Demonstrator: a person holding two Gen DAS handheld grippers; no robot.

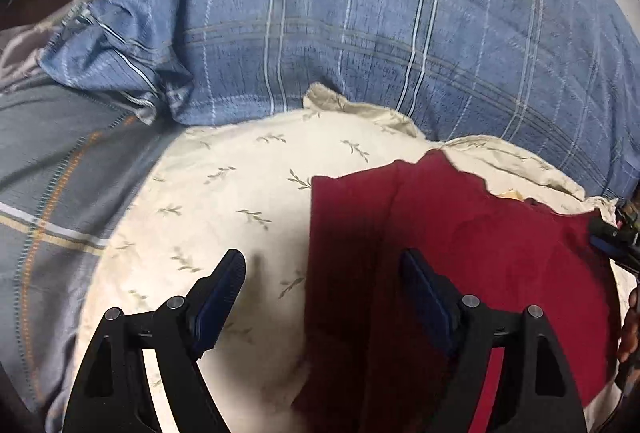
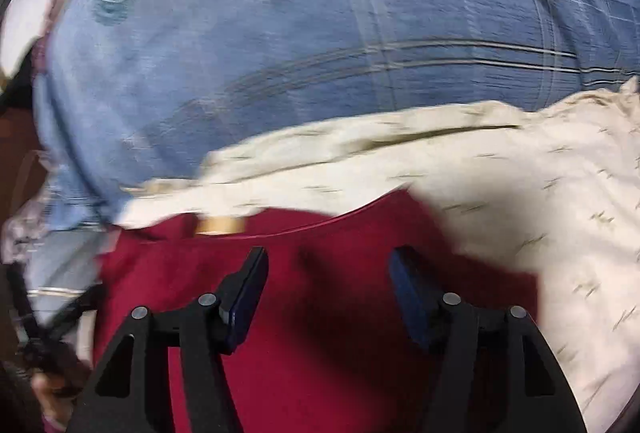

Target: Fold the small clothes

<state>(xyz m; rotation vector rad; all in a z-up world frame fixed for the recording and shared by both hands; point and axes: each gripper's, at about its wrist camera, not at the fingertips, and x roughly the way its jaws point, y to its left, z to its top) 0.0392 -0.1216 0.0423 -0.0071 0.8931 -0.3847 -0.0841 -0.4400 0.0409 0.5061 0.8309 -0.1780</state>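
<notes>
A dark red garment (image 1: 460, 233) lies flat and folded on a cream leaf-print cloth (image 1: 240, 193). My left gripper (image 1: 322, 259) hovers open over the garment's left edge, one finger above the cream cloth, the other above the red fabric, nothing between the pads. In the blurred right wrist view, my right gripper (image 2: 329, 253) stands open just above the red garment (image 2: 328, 373), near its neckline with a tan label (image 2: 220, 224). Nothing is pinched there either. The cream cloth (image 2: 520, 213) spreads to the right.
Blue plaid bedding (image 1: 360, 33) bulges behind the cream cloth and fills the top of the right wrist view (image 2: 280, 53). A grey striped cover (image 1: 60, 193) lies at left. A hand (image 1: 630, 325) shows at the right edge.
</notes>
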